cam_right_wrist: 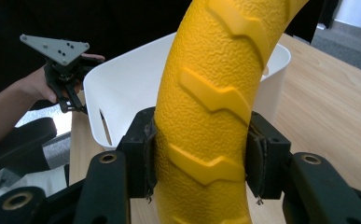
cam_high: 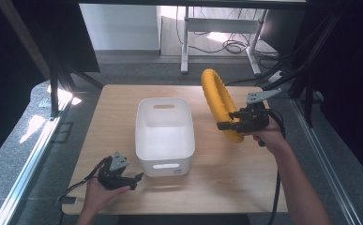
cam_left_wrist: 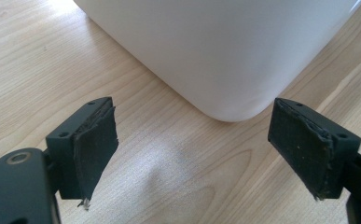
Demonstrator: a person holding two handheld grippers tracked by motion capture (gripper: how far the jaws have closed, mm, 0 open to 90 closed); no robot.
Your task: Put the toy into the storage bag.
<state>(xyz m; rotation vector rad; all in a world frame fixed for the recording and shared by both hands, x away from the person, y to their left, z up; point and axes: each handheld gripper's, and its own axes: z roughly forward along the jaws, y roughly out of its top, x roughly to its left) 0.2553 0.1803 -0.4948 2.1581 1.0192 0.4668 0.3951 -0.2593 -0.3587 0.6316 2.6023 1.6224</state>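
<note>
Right tool (cam_high: 227, 125) clamped on the yellow ring (cam_high: 219, 103), lifted upright, probably bound for the white bin (cam_high: 164, 133), while the left tool (cam_high: 137, 180) waits, jaws apart, on the surface (cam_high: 226, 187).

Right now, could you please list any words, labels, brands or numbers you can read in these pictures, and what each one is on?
No readable text in these pictures.
The white bin is plain: no label shows on its walls.
The yellow ring bears only raised chevron treads and a pebbled texture, no lettering.
The grey plate on the left gripper has small holes, no marking.
</note>
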